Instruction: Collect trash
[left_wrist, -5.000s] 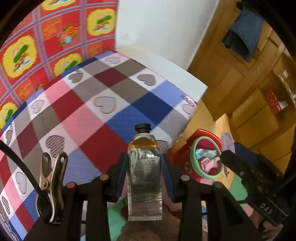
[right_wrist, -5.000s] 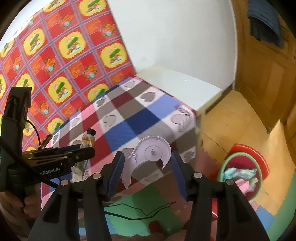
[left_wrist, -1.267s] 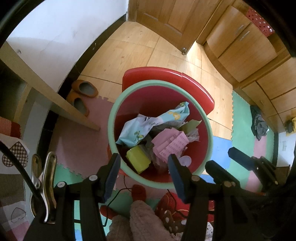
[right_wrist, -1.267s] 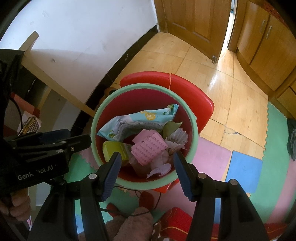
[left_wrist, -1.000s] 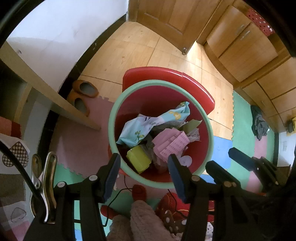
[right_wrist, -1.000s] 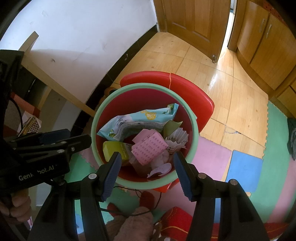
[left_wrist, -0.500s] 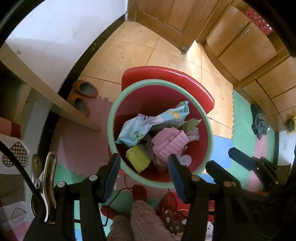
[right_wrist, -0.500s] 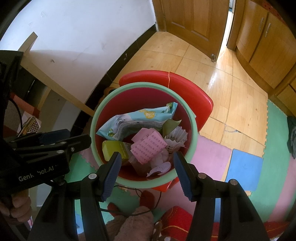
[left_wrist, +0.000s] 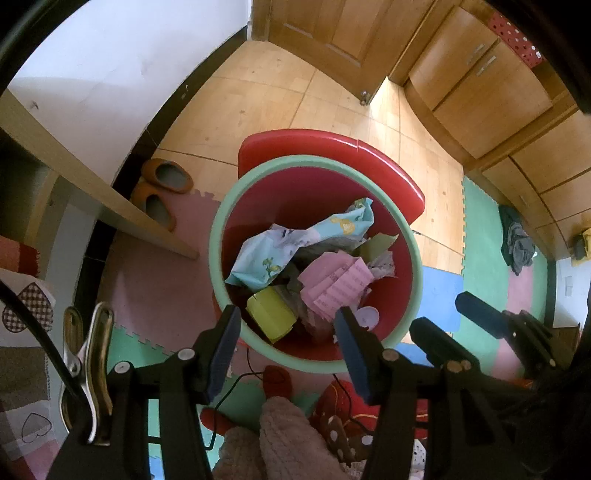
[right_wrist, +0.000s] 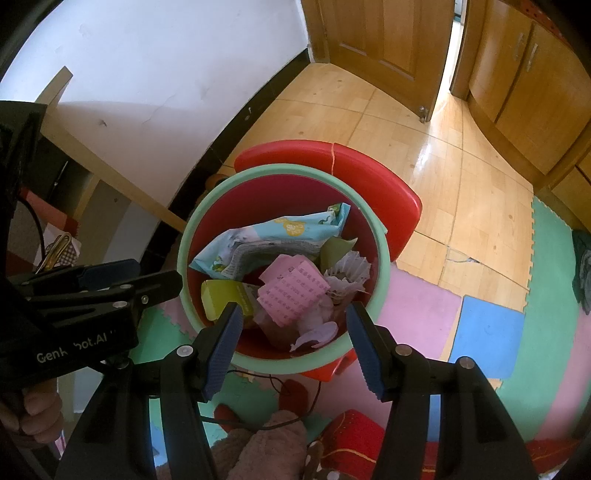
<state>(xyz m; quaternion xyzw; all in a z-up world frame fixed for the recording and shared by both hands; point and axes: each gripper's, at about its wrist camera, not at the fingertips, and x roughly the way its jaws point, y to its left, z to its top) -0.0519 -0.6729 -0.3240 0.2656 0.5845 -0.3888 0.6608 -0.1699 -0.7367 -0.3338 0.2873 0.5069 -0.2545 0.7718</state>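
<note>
slippers, wooden door, foam mats

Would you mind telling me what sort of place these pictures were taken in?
Most likely a room in a home, perhaps a bedroom. A pair of slippers sits by the wall, coloured foam mats cover part of the wooden floor, and a wooden door and cupboards line the far side.

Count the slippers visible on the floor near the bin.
2. One slipper lies by the dark baseboard left of the trash bin; the other slipper sits just below it, beside the wooden board. More may be hidden under it.
</note>
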